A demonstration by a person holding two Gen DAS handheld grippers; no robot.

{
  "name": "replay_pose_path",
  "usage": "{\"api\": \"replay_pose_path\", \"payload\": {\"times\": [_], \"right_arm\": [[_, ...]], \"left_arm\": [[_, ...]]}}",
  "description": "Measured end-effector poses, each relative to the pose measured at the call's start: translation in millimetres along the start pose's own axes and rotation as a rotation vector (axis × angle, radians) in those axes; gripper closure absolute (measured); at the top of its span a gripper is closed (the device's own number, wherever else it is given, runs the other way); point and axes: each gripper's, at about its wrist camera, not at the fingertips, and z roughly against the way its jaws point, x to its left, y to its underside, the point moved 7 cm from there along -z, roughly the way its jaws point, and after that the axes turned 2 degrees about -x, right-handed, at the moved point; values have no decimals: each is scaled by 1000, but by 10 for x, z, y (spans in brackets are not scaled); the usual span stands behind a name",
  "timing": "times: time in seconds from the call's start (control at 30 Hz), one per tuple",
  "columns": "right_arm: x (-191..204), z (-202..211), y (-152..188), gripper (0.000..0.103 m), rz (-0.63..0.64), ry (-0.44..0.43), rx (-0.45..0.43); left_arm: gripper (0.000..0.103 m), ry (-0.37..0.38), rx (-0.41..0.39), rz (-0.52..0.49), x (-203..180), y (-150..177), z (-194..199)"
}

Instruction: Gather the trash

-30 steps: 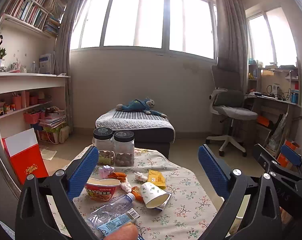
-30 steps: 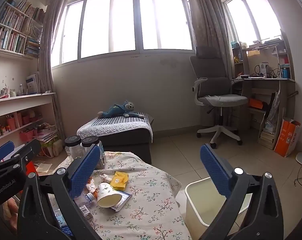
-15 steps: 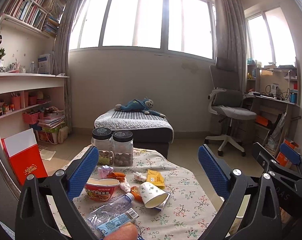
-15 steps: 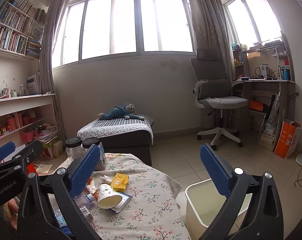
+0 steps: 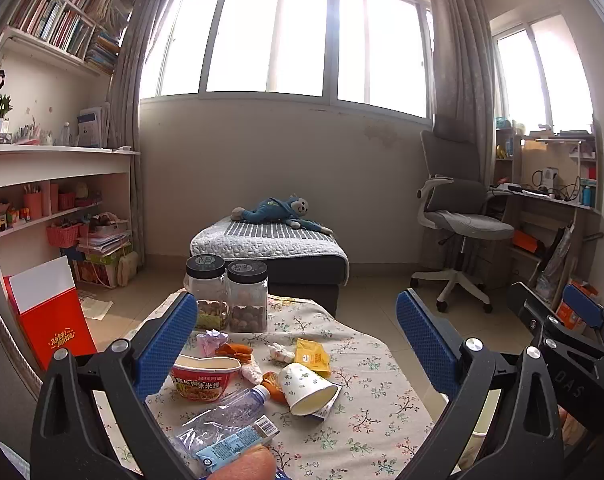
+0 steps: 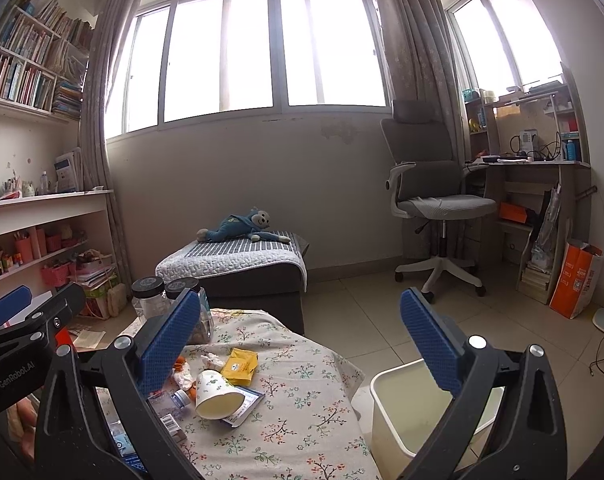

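Left wrist view: my left claw (image 5: 297,344) hangs spread and empty above the tabletop (image 5: 381,412); my right claw (image 6: 300,344) is spread too. Paper cup (image 5: 307,388), noodle bowl (image 5: 204,376) and plastic bottle (image 5: 222,420) lie mid-tabletop; the white bin (image 6: 389,404) stands beside its right edge.

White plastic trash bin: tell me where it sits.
The white plastic trash bin stands on the tiled floor in the right wrist view, lower right, just beside the right edge of the floral-clothed table.

A blue plush toy (image 5: 276,210) lies on the ottoman (image 5: 270,252); an office chair (image 6: 433,196) stands near.
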Motion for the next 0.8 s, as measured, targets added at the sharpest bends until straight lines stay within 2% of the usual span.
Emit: {"api": "replay_pose_path", "payload": {"times": [0.8], "right_arm": [[-10,0,45,7,1,-2,1]], "left_arm": [[6,-4,14,5,41,-16,-22]]}}
